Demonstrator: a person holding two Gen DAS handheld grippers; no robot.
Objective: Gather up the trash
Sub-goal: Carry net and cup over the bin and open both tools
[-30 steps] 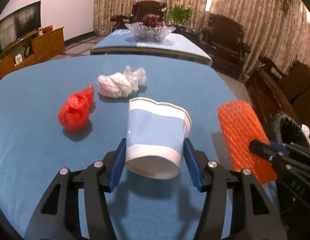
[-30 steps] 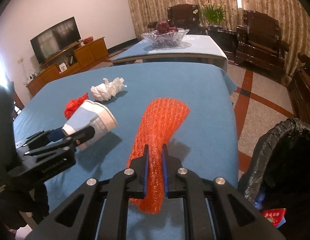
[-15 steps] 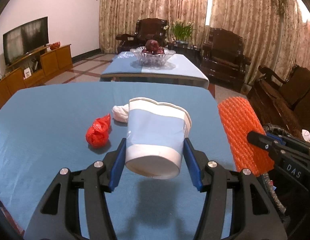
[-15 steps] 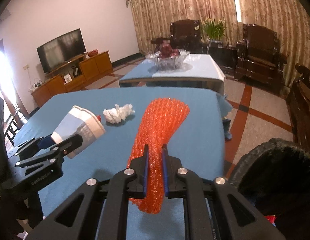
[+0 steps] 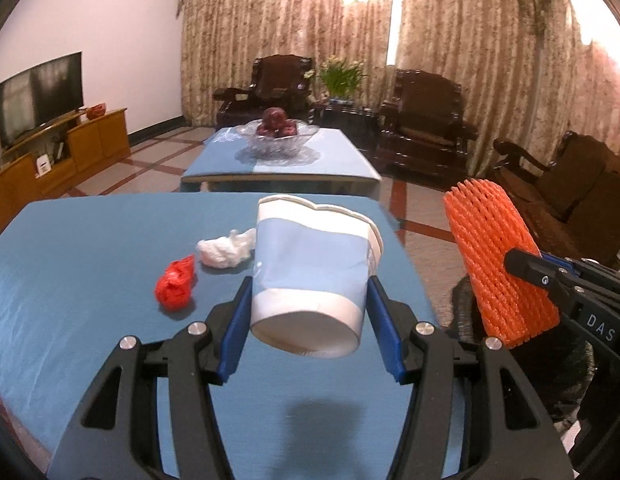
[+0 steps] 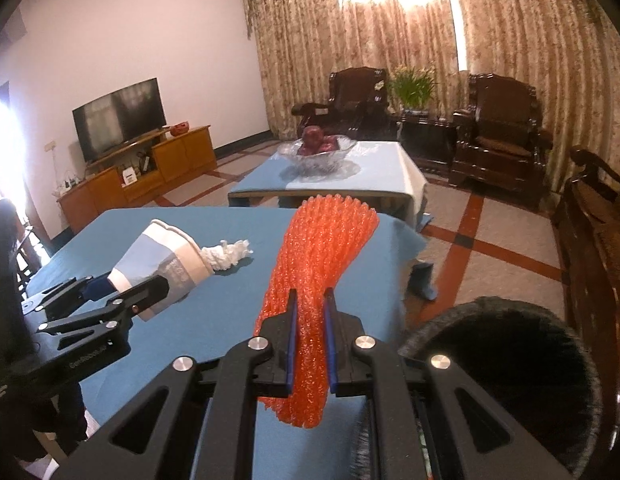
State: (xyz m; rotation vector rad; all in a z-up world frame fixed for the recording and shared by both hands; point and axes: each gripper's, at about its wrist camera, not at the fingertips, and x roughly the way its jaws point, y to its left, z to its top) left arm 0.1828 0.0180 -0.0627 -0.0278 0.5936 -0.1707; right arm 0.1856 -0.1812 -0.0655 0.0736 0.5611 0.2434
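Blue and white paper cup [image 5: 314,276] sits sideways between our left gripper's [image 5: 310,320] blue pads, clamped at its base, mouth facing away; we cannot see inside it. Our right gripper [image 6: 310,336] is squeezed tight on an orange foam net [image 6: 318,280], which sticks up and forward past the pads. Both are held above a blue tablecloth [image 5: 89,280]. On the cloth lie a red crumpled bag [image 5: 175,284] and a white tissue wad [image 5: 225,250], close together. A black-lined bin [image 6: 510,380] stands low beside the table, under our right gripper. Farther off, a glass bowl [image 6: 318,156] holds dark red fruit on a second table, with dark armchairs, curtains and a television beyond
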